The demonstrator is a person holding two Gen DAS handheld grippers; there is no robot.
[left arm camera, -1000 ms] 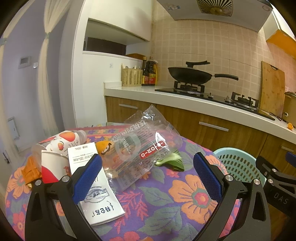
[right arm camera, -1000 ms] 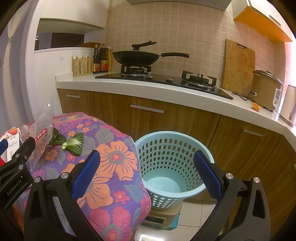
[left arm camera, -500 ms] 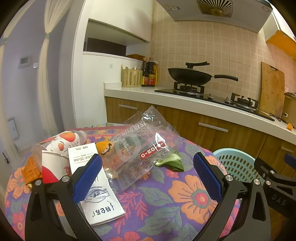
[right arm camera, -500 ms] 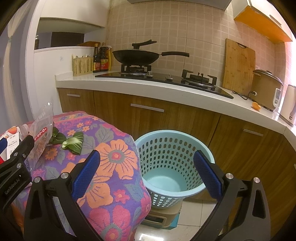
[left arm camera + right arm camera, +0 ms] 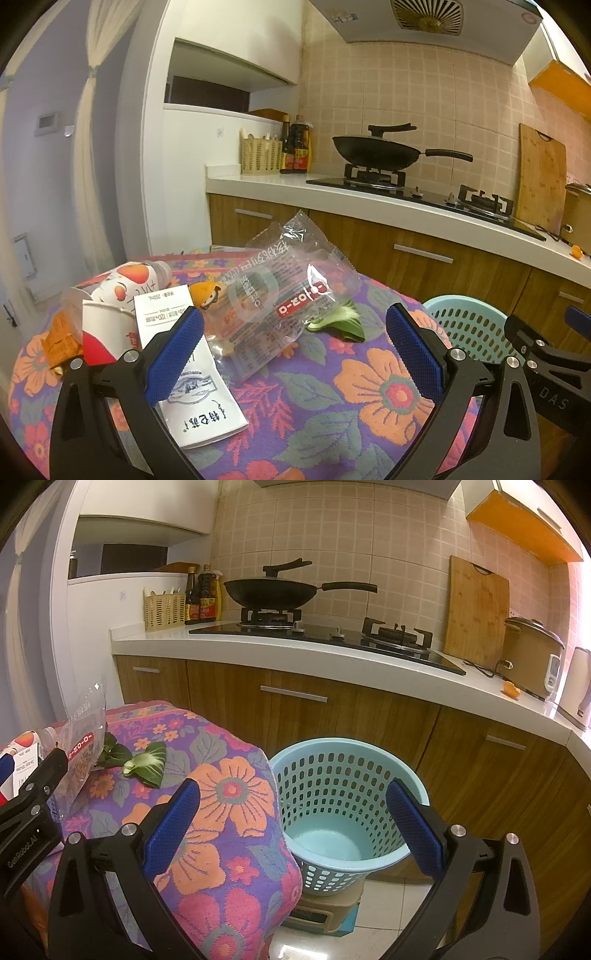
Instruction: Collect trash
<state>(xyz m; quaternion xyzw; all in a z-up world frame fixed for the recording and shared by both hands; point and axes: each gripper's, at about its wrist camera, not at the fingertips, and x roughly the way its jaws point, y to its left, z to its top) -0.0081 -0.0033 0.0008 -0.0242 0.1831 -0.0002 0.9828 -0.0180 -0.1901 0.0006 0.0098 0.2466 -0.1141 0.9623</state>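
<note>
Trash lies on a table under a flowered cloth (image 5: 325, 398): a clear plastic wrapper (image 5: 280, 295) with red lettering, a white carton (image 5: 184, 354), a red-and-white paper cup (image 5: 103, 332), a peach-printed bottle (image 5: 133, 277), an orange scrap (image 5: 61, 341) and a green vegetable leaf (image 5: 338, 321) (image 5: 146, 764). My left gripper (image 5: 293, 354) hovers open just before the wrapper, holding nothing. My right gripper (image 5: 293, 830) is open over the table's right edge, facing a light blue perforated basket (image 5: 340, 801) on the floor.
A kitchen counter (image 5: 332, 653) with wooden cabinets runs behind, carrying a gas hob with a black wok (image 5: 271, 590), sauce bottles, a utensil basket, a cutting board (image 5: 476, 609) and a rice cooker. The blue basket stands on a small beige stool (image 5: 325, 912) over white floor tiles.
Both grippers have drifted very slightly; the view is almost the same. Nothing was taken hold of or let go.
</note>
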